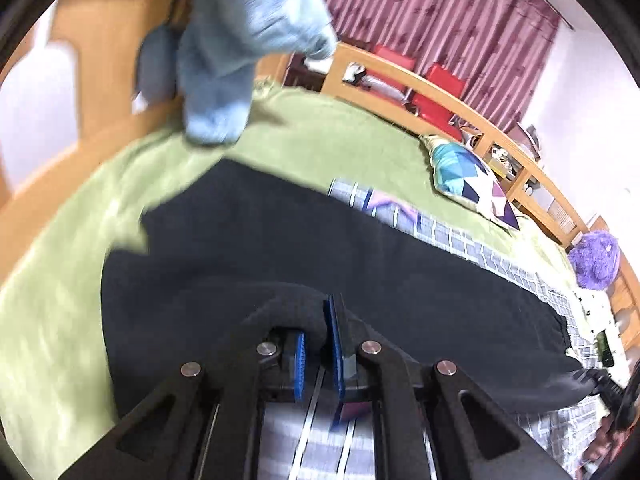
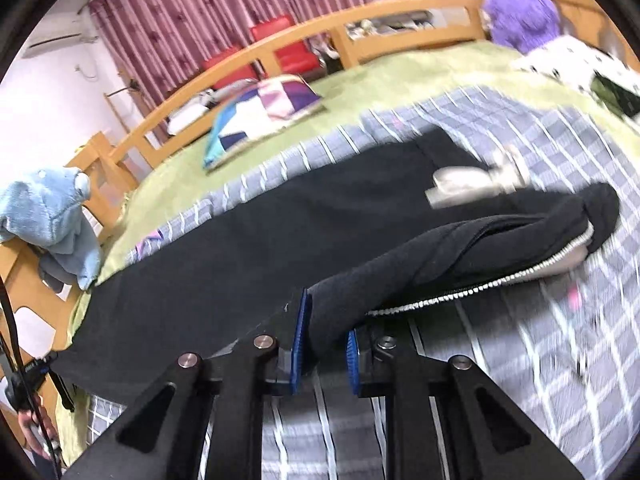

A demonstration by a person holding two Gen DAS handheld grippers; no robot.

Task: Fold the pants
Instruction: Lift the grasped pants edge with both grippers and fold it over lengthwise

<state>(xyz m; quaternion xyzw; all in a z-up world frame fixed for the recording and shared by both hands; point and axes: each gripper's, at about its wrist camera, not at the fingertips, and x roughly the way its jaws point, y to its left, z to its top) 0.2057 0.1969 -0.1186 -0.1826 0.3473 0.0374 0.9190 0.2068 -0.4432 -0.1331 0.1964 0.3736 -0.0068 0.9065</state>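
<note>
Jaws of the left gripper (image 1: 320,354), faced with ribbed blue pads, are clamped on a rounded fold of the black pants (image 1: 280,240); those of the right gripper (image 2: 326,350) are pinched on a twisted, ropelike bunch of the same soft matte cloth (image 2: 240,240) edged by a pale toothed zipper (image 2: 460,292). Most of the pants is spread flat in a long dark band across a grey checked sheet (image 2: 540,320) on the bed, over a green blanket (image 1: 60,280), with a wooden rail (image 2: 280,44) beyond.
</note>
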